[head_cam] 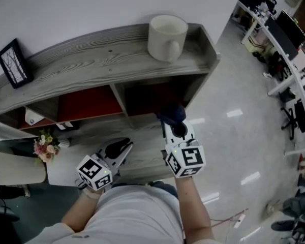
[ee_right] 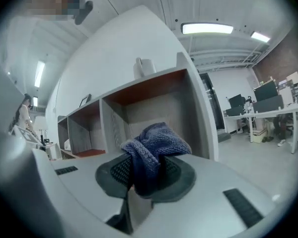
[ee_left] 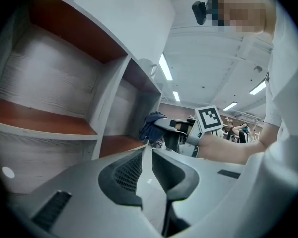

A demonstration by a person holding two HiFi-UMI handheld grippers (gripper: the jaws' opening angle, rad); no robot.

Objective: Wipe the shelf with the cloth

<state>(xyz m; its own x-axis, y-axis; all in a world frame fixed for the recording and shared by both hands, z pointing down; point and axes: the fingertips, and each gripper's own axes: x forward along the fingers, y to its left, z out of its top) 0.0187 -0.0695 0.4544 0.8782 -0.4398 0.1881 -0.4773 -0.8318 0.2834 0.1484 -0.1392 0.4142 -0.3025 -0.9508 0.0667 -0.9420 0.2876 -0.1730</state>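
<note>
showing, from left to right: a black picture frame point(head_cam: 14, 63) standing at the left end of the top board of the grey wooden shelf point(head_cam: 91, 60); a small bunch of flowers point(head_cam: 46, 145) lower down, by the shelf's left end; the left gripper point(head_cam: 121, 149), jaws together with nothing between them, held off the front edge of the lower board; a white mug point(head_cam: 166, 37) upright near the right end of the top board; the right gripper point(head_cam: 175, 127), jaws clamped on the bunched dark-blue cloth point(head_cam: 172, 114), at the mouth of the right-hand compartment. whether the cloth touches the board cannot be told.
</note>
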